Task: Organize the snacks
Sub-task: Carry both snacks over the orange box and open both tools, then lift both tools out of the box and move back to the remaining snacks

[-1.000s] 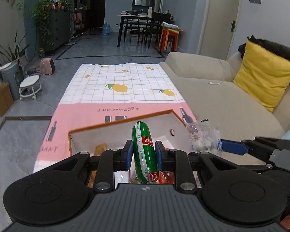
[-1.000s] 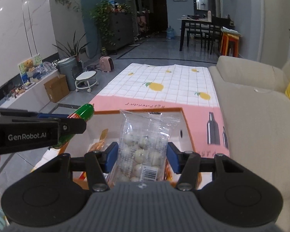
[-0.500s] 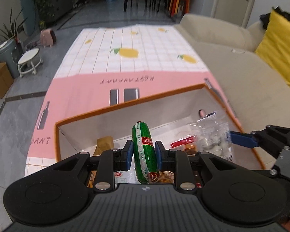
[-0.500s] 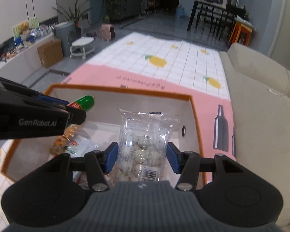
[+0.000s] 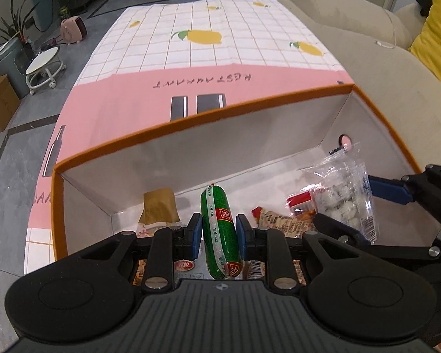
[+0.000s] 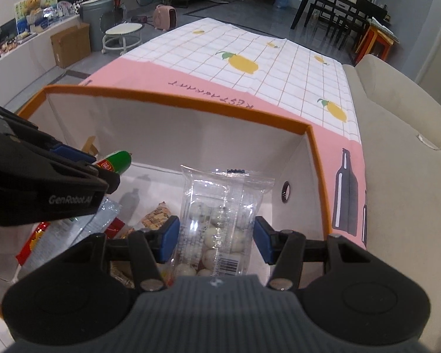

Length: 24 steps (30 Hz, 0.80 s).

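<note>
Left gripper (image 5: pixel 219 236) tilted steeply down over the orange-rimmed box (image 5: pixel 191 119), blue pads clamped on a glossy green sausage (image 5: pixel 219 232) standing upright above the box's white floor. To its right, right gripper (image 6: pixel 216 241) angled down into the same box, closed on a crinkly clear bag of speckled white balls (image 6: pixel 220 220). Beneath both, inside the box, flat foil and paper snack packets (image 6: pixel 73 229); under the box, a pink cloth (image 5: pixel 126 100).

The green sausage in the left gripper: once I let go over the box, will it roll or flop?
The green sausage stands straight between the left gripper's pads, so probably stiff. Its round, glossy casing suggests it may slip and roll until the snack packets in the box stop it.
</note>
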Each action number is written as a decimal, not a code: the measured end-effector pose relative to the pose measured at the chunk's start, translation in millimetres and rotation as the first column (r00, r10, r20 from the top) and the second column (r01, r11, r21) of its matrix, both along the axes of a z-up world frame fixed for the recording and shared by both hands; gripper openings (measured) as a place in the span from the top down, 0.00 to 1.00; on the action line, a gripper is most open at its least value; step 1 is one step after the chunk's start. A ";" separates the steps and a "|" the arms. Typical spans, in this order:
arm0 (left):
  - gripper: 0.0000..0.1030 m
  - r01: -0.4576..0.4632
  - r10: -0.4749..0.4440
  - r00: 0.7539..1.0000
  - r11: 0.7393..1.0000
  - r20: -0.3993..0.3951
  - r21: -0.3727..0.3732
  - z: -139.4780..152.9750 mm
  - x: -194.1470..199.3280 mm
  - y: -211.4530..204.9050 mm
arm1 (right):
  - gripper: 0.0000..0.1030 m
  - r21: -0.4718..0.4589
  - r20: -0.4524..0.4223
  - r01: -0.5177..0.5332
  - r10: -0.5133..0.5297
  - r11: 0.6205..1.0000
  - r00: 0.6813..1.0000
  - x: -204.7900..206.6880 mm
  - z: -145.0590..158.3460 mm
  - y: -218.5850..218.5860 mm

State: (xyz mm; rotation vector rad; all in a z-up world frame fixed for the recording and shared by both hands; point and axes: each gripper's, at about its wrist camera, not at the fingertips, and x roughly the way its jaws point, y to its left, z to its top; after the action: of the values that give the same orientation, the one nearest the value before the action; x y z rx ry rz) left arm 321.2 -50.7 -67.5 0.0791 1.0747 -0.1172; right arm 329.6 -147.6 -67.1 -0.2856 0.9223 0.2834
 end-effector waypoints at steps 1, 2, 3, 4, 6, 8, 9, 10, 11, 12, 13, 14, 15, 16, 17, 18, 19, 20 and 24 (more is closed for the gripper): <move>0.74 -0.001 0.001 1.000 1.000 -0.004 0.002 -1.3 -0.4 0.1 | 0.48 -0.006 -0.001 -0.003 0.003 1.000 1.000 0.6 -1.9 1.6; 0.74 0.000 0.000 1.000 1.000 -0.009 0.003 -2.7 0.0 0.0 | 0.48 -0.009 0.000 -0.004 0.003 1.000 1.000 2.6 -3.3 2.9; 0.74 0.001 -0.001 1.000 1.000 -0.012 0.004 -4.3 0.8 0.0 | 0.47 -0.010 0.001 -0.002 0.002 1.000 1.000 2.1 -3.4 4.0; 0.74 0.003 -0.003 1.000 1.000 -0.016 0.006 -5.5 0.1 -0.3 | 0.47 -0.006 0.001 0.001 -0.001 1.000 1.000 2.2 -3.4 4.1; 0.74 0.004 -0.004 1.000 1.000 -0.021 0.011 -8.1 0.4 -0.7 | 0.46 -0.002 -0.004 0.007 -0.007 1.000 1.000 2.8 -3.4 4.4; 0.74 0.000 0.000 1.000 1.000 -0.029 0.012 -10.1 1.7 -0.3 | 0.45 -0.015 -0.003 0.003 -0.003 1.000 1.000 2.1 -3.3 6.2; 0.74 -0.003 0.003 0.999 1.000 -0.036 0.009 -10.7 2.2 0.1 | 0.45 -0.021 -0.001 -0.002 0.002 1.000 1.000 2.0 -3.7 6.9; 0.74 -0.005 0.005 0.999 1.000 -0.044 0.005 -11.1 2.6 0.7 | 0.45 -0.026 0.001 -0.007 0.007 1.000 1.000 1.2 -3.5 7.2; 0.74 -0.005 0.005 0.999 1.000 -0.051 0.003 -11.2 2.4 1.2 | 0.45 -0.031 0.004 -0.011 0.011 0.999 1.000 0.1 -3.2 7.6; 0.74 -0.007 0.007 0.999 1.000 -0.054 0.006 -11.5 2.1 1.5 | 0.45 -0.036 0.006 -0.013 0.013 0.999 1.000 -1.0 -2.7 7.8; 0.73 -0.008 0.008 0.998 1.000 -0.055 0.011 -11.3 1.5 1.7 | 0.45 -0.038 0.005 -0.012 0.012 0.999 1.000 -1.9 -2.4 7.7; 0.73 -0.010 0.011 0.998 1.000 -0.057 0.018 -11.1 1.2 2.1 | 0.44 -0.038 0.006 -0.012 0.012 0.999 1.000 -3.1 -1.8 7.4; 0.72 -0.018 0.019 0.998 0.999 -0.061 0.027 -10.8 1.0 2.8 | 0.43 -0.039 0.011 -0.011 0.012 0.999 1.000 -4.5 -0.6 7.3; 0.71 -0.027 0.029 0.998 0.999 -0.057 0.037 -9.7 0.4 3.5 | 0.43 -0.041 0.014 -0.012 0.012 0.999 1.000 -5.5 0.5 7.2; 0.70 -0.031 0.033 0.998 0.999 -0.048 0.039 -7.3 -0.9 4.4 | 0.43 -0.042 0.014 -0.014 0.015 0.999 1.000 -6.4 1.9 7.3; 0.67 -0.031 0.032 0.999 0.999 -0.043 0.031 -5.1 -2.1 5.7 | 0.41 -0.042 0.013 -0.016 0.017 0.999 1.000 -5.3 2.5 6.9; 0.60 -0.032 0.033 0.999 0.999 -0.036 0.025 -2.1 -3.2 6.7 | 0.40 -0.043 0.015 -0.017 0.018 0.999 1.000 -6.5 4.2 7.1; 0.57 -0.036 0.036 0.999 0.999 -0.024 0.027 1.6 -5.1 7.3 | 0.35 -0.044 0.017 -0.016 0.017 0.999 1.000 -7.6 5.7 7.5; 0.47 -0.036 0.034 0.998 0.998 0.043 0.051 17.3 -14.9 9.0 | 0.32 -0.013 0.015 0.009 -0.009 1.000 1.000 -12.2 14.1 5.4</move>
State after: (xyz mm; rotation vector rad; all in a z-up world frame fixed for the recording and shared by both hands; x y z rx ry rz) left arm 306.2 -41.8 -50.2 0.1086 1.0369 -0.0556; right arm 317.5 -142.2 -53.0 -0.2955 0.9108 0.2663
